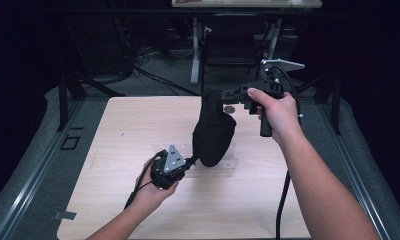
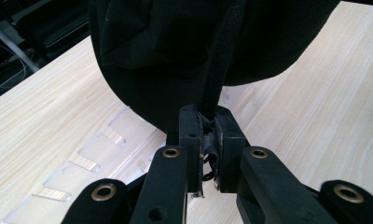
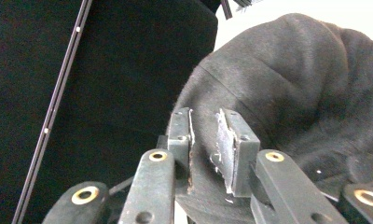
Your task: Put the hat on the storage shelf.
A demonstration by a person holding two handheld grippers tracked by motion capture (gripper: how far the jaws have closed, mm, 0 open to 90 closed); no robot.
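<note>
A black cloth bag [image 1: 213,132] hangs upright over the middle of the wooden table [image 1: 138,130], its bottom close to the surface. My right gripper [image 1: 223,95] holds it up at the top edge; in the right gripper view the jaws [image 3: 204,135] are shut on a fold of the dark fabric [image 3: 292,84]. My left gripper [image 1: 190,161] sits low at the bag's lower left. In the left gripper view it [image 2: 208,135] is shut on a black woven cord [image 2: 217,70] that runs down from the bag [image 2: 175,37].
A clear plastic slotted strip [image 2: 96,149] lies flat on the table under the bag, also visible in the high view [image 1: 230,162]. A small round dark object [image 1: 229,109] lies behind the bag. A dark chair [image 1: 233,45] stands beyond the table's far edge.
</note>
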